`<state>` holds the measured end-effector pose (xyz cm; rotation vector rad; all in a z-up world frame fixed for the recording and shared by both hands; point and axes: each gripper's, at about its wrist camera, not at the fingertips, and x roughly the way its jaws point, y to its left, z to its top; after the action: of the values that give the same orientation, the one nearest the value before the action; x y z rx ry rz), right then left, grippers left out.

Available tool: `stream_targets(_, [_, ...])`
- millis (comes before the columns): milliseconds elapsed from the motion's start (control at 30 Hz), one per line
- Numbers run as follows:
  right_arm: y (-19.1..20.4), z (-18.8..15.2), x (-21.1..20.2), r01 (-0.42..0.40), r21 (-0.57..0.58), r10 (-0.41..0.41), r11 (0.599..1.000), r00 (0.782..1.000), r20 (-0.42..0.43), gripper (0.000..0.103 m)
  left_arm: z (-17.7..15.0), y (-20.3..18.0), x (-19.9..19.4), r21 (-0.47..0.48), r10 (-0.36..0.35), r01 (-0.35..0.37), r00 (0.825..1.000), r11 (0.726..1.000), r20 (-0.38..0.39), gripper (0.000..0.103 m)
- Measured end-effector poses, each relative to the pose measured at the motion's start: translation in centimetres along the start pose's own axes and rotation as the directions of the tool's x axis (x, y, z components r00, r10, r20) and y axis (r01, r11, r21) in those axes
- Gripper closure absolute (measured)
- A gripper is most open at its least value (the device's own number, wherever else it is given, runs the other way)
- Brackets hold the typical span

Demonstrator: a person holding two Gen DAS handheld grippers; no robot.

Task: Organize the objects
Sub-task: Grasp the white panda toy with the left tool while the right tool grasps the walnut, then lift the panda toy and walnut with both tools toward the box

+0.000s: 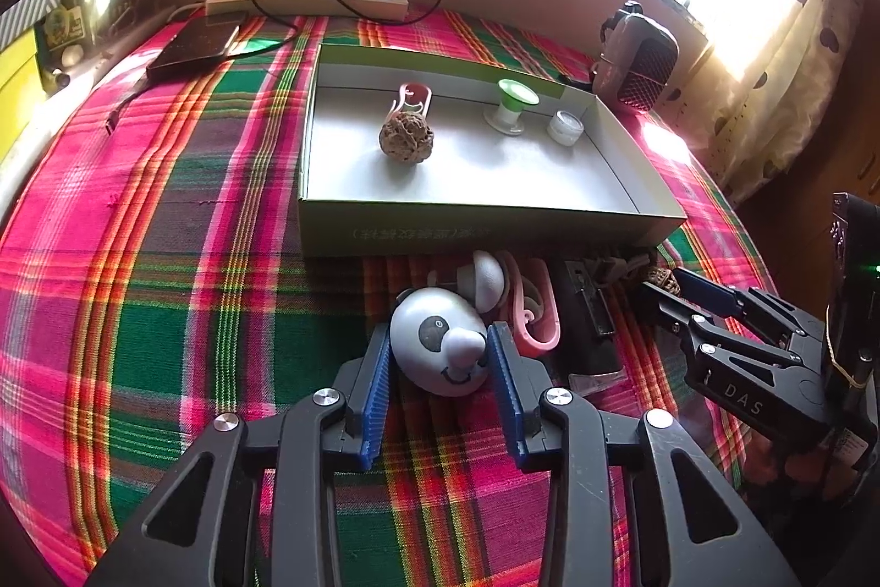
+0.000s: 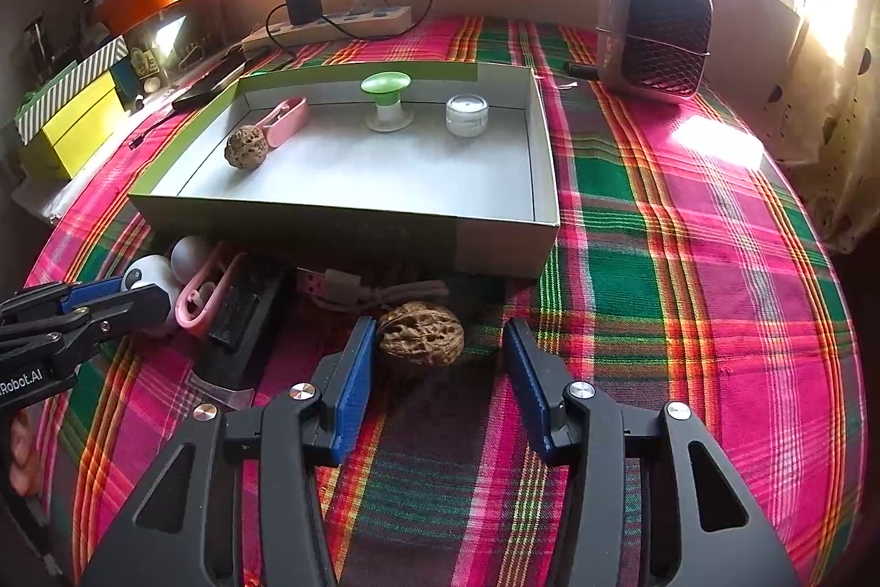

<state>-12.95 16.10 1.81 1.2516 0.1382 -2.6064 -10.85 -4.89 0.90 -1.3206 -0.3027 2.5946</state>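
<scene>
Tongs reported first: left tongs (image 1: 440,356) set astride white egg-shaped panda toy (image 1: 440,345), blue pads (image 1: 377,383) close on both flanks, contact not confirmed. Right tongs (image 2: 440,367) spread around brown wrinkled walnut (image 2: 421,334); left pad touching shell, right pad clear, nut lying on plaid cloth (image 2: 687,257). Open green-rimmed cardboard box (image 2: 495,235) seen just beyond, holding second walnut (image 2: 246,147), pink clip (image 2: 286,119), green-topped spool (image 2: 386,103), small clear jar (image 2: 467,114). Pink hook (image 1: 531,312) and black block (image 1: 588,312) noted beside toy.

Pink-green plaid cloth (image 1: 165,257) (orange stripes)
</scene>
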Motion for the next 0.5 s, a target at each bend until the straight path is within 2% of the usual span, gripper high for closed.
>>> stream_targets(200, [-0.07, -0.04, -0.02, -0.006, 0.002, 0.006, 1.0, 1.0, 0.001, 0.07, 0.02, -0.02, -0.02, 0.003, -0.007, 0.007, 1.0, 1.0, 0.0, 0.075])
stream_targets(500, [0.0, -0.12, -0.12, -0.006, -0.003, 0.006, 1.0, 1.0, 0.001, 0.07, -0.05, -0.2, -0.02, 0.007, -0.002, 0.001, 1.0, 1.0, 0.004, 0.076])
